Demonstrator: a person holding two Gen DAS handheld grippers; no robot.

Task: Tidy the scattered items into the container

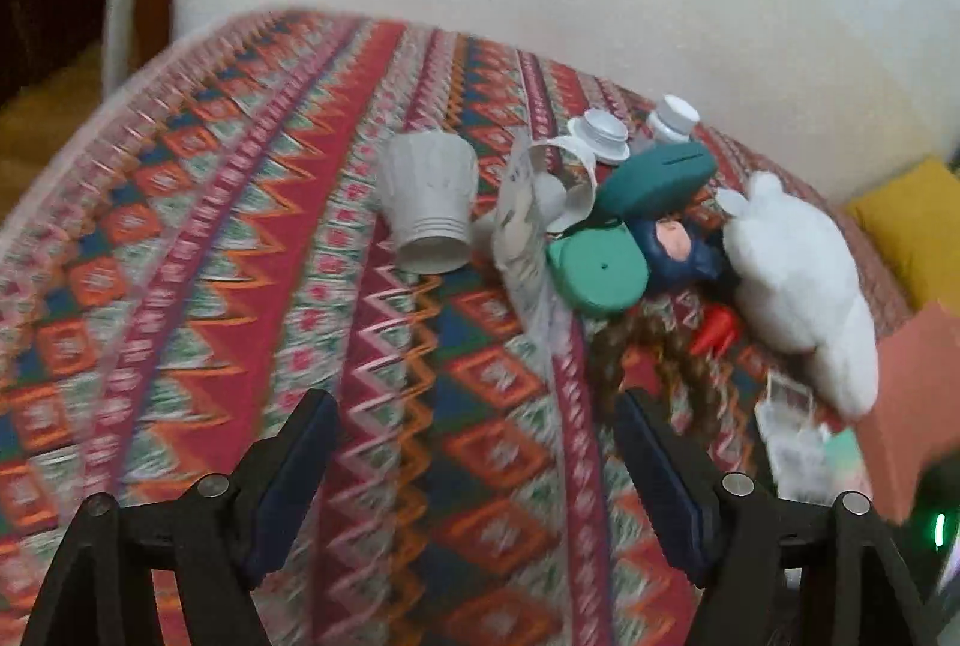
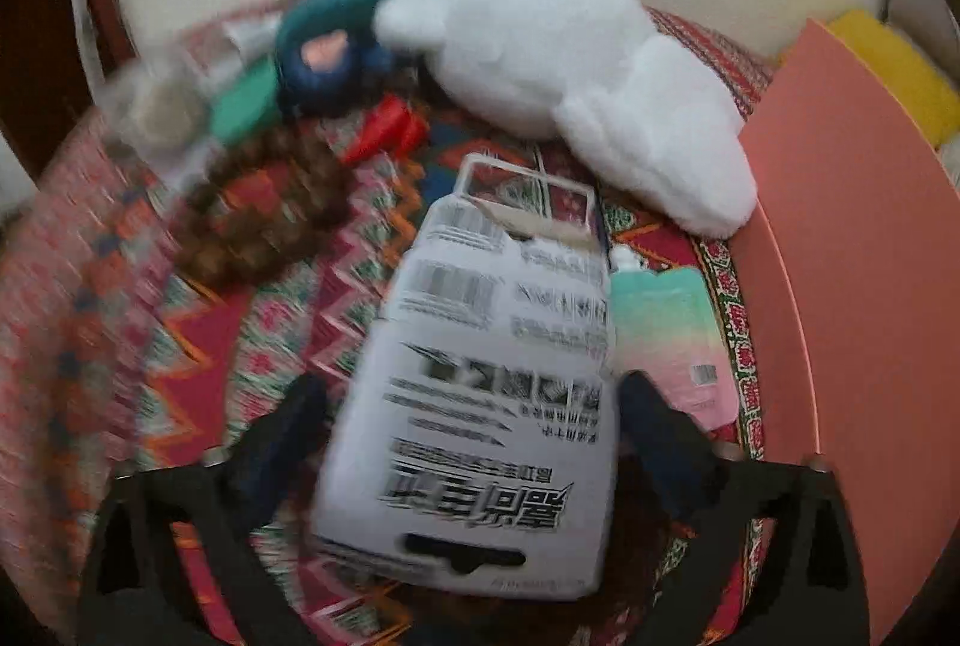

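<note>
Jaws first: our left gripper is spread wide over bare patterned cloth, holding nothing. We can't tell if the right gripper actually pinches the blurry white package between its fingers. The pink container is cut off at 3 o'clock, with the plush at 12.
</note>
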